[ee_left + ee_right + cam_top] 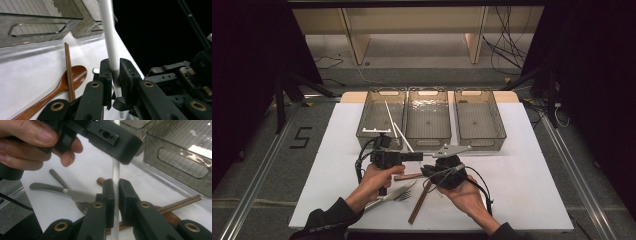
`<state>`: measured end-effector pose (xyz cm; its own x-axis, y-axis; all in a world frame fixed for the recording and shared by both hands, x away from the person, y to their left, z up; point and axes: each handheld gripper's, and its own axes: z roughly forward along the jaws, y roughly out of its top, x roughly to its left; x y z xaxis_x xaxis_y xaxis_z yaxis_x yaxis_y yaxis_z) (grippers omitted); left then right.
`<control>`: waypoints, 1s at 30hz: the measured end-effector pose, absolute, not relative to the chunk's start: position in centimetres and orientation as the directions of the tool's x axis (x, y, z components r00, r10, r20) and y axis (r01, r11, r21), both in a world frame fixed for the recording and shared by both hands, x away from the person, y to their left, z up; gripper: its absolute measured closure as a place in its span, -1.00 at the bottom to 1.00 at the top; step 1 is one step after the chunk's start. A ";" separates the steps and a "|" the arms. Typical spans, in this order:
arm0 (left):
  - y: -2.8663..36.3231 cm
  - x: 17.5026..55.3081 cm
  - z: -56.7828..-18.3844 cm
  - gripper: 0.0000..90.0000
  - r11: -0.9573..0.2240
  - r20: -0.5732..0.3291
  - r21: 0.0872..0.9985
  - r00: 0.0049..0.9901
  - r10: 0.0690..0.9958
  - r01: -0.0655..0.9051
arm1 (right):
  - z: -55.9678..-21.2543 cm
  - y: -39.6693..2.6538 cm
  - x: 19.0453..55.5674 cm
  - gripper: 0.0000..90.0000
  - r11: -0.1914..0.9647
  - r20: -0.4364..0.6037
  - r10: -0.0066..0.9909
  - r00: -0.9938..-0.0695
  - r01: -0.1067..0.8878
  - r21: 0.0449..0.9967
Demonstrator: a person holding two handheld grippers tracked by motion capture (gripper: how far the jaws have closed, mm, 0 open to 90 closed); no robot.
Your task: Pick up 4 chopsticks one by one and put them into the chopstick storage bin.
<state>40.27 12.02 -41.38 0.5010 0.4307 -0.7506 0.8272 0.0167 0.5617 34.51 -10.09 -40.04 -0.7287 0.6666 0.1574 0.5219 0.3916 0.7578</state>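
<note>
A white chopstick (403, 136) slants up over the table's middle, and both grippers grip it. In the left gripper view my left gripper (114, 67) is shut on the white chopstick (110, 37), which rises between the pads. In the right gripper view my right gripper (116, 187) is shut on the same chopstick (115, 170), lower down, with the left gripper (112, 137) and its hand just above. From the high view the left gripper (419, 156) points right and the right gripper (432, 169) sits close beside it.
Three smoky clear bins (428, 92) stand in a row at the back; the left bin (367, 127) holds another white stick. A wooden spoon (72, 77), wooden chopsticks (419, 202) and a metal fork (394, 194) lie on the white table near the hands.
</note>
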 end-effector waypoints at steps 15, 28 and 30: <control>13.8 41.2 -41.4 0.86 0.040 -0.778 0.537 0.476 0.411 0.843 | -39.3 -12.0 34.2 0.27 0.356 0.227 0.632 -0.741 0.537 0.765; 17.3 43.0 -39.3 0.86 0.088 -0.755 0.564 0.470 0.457 0.821 | -39.8 -14.9 33.8 -0.12 0.360 0.226 0.644 -0.731 0.551 0.753; 17.9 43.6 -38.9 0.86 0.095 -0.750 0.569 0.467 0.468 0.817 | -39.9 -15.3 33.6 -0.18 0.365 0.221 0.652 -0.725 0.556 0.747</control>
